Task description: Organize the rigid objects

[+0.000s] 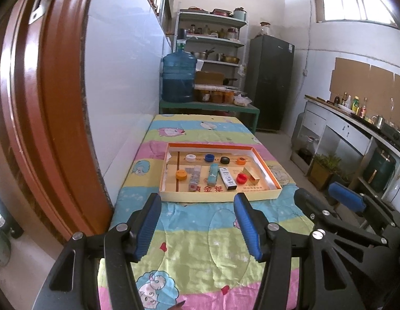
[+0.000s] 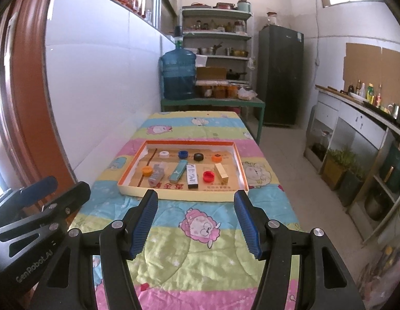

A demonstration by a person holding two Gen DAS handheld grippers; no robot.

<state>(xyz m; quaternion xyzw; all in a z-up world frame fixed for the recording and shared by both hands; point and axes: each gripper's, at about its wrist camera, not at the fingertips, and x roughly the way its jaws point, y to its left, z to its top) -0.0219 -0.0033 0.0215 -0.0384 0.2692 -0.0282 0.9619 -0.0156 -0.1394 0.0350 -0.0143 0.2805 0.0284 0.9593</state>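
Beyond both grippers — left gripper [image 1: 197,222] and right gripper [image 2: 196,219], jaws wide, empty — lies the tray [image 1: 218,196].

Print on the white box [image 1: 228,178] is too small to read, and the tray's [image 2: 129,190] red lettering is partly cut off behind its near wall

Shallow orange-rimmed tray [image 1: 267,164] flat on the quilt, holding a far row of caps, white [image 1: 190,157], blue [image 1: 209,157], black [image 1: 225,160], orange [image 1: 241,160], and a near row: orange cap [image 1: 181,174], clear packet [image 1: 195,178], teal box [image 1: 213,176], white box [image 1: 227,178], red cap [image 1: 241,178], gold box [image 1: 253,176]
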